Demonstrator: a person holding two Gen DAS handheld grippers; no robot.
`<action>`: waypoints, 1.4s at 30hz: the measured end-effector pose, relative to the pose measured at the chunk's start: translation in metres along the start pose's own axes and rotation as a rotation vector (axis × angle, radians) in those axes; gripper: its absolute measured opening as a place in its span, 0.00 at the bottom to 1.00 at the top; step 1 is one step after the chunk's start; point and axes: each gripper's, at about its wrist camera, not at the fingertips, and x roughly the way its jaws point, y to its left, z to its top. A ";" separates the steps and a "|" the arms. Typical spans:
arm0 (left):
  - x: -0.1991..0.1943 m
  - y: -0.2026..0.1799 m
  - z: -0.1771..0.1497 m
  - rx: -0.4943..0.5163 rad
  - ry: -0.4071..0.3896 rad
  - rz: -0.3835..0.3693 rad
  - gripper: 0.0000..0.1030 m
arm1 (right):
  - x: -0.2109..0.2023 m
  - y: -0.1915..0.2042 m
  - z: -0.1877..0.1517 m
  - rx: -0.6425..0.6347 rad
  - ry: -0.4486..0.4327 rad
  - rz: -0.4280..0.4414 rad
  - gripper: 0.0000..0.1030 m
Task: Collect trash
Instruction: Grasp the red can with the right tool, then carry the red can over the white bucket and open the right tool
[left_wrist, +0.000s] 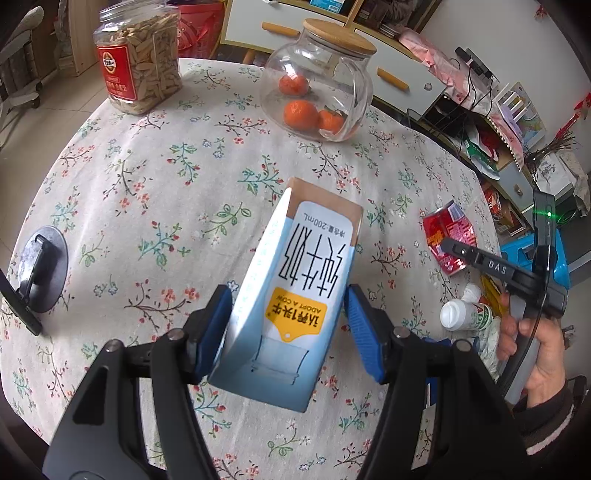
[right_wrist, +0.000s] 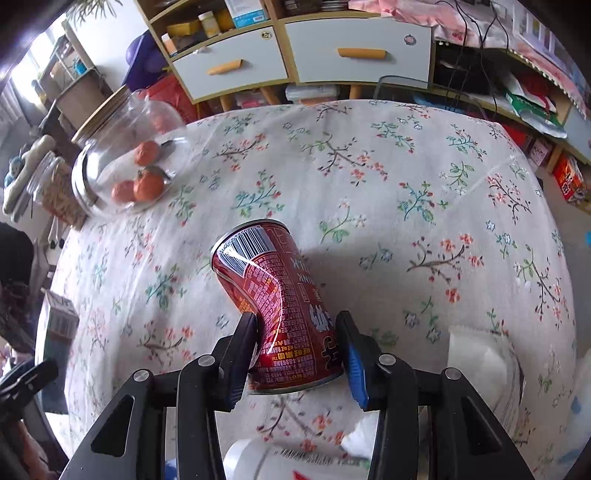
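My left gripper (left_wrist: 288, 295) is shut on a blue and white milk carton (left_wrist: 295, 280), held above the floral tablecloth (left_wrist: 147, 192). My right gripper (right_wrist: 295, 325) is shut on a dented red can (right_wrist: 273, 295), its far end over the cloth. In the left wrist view the red can (left_wrist: 448, 236) and the right gripper (left_wrist: 447, 245) show at the right, held by a hand. In the right wrist view the milk carton (right_wrist: 55, 314) shows at the far left edge.
A glass jar of oranges (left_wrist: 317, 81) and a clear jar of seeds (left_wrist: 140, 55) stand at the table's far side. A small white bottle (left_wrist: 465, 314) and crumpled tissue (right_wrist: 480, 362) lie at the right edge. A round metal stand (left_wrist: 40, 269) sits left. Drawers (right_wrist: 295, 55) stand behind.
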 end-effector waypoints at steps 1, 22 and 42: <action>-0.001 0.000 -0.001 0.000 -0.002 -0.002 0.62 | -0.002 0.002 -0.003 -0.002 0.002 0.002 0.44; -0.012 -0.053 -0.009 0.048 -0.052 -0.092 0.62 | -0.155 -0.094 -0.063 0.180 -0.202 0.026 0.44; 0.021 -0.210 -0.032 0.234 0.031 -0.319 0.62 | -0.215 -0.312 -0.195 0.622 -0.147 -0.165 0.44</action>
